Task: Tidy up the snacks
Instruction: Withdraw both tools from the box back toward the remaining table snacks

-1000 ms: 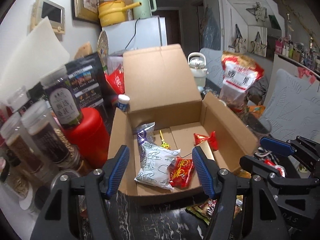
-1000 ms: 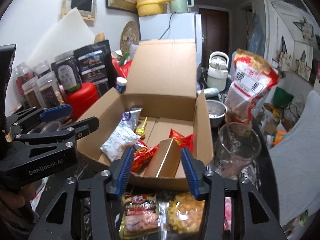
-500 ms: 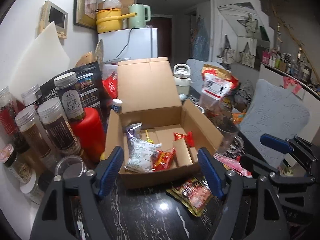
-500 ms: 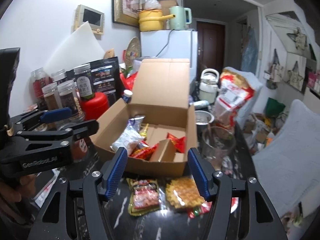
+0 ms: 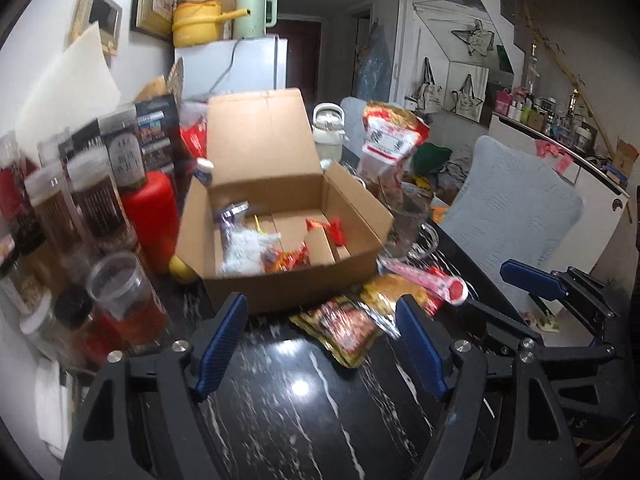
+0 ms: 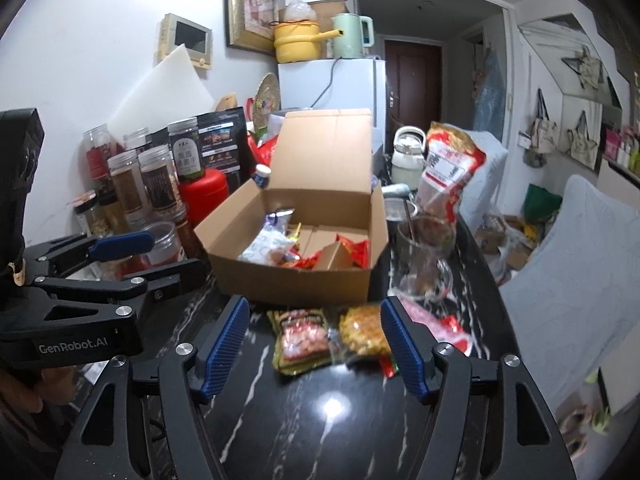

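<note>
step: reaching for red packet (image 6: 301, 340) | both claws gaping empty, right claw (image 6: 316, 347) just widening | advice: centring, pinching edge

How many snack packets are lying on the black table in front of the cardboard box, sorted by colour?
Dark red-and-gold flat foil packet: 1
Clear packet of yellow waffle: 1
Long pink wrapper with a red end: 1
Total: 3; a small red scrap beneath them may be a fourth, too blurred to tell.
</note>
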The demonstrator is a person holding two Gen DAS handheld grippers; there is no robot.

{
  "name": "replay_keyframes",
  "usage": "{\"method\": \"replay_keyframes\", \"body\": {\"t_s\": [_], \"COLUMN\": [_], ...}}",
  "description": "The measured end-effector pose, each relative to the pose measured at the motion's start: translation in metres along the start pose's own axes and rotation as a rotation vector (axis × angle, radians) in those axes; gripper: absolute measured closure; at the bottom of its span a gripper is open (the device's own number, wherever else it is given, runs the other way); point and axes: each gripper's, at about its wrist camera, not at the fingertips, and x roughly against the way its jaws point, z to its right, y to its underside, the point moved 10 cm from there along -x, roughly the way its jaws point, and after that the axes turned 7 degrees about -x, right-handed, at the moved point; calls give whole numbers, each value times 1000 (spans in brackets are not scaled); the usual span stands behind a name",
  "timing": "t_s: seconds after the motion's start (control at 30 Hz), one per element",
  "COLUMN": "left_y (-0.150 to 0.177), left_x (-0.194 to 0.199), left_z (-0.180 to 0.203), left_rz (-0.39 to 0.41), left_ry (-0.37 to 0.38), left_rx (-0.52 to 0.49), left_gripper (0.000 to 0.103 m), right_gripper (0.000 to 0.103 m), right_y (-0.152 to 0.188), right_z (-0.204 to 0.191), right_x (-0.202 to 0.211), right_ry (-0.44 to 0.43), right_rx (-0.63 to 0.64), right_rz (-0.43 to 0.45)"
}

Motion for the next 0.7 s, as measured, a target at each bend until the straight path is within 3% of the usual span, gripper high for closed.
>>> {"method": "replay_keyframes", "body": {"t_s": [0.27, 0.7], "left_y": [38, 55], "left_x": [-21, -70], "left_z": [16, 28], "left_rz": [-79, -137], "left_ry": [38, -59], "left_rx": [39, 22], "left_gripper": [27, 27], "right_gripper": [34, 34], "right_y": [36, 93], "right_z": [20, 57], "right_x": [0, -18], "right_ry": [37, 105], "right_rx": [-52, -162], "right_rz": [-60, -117]}}
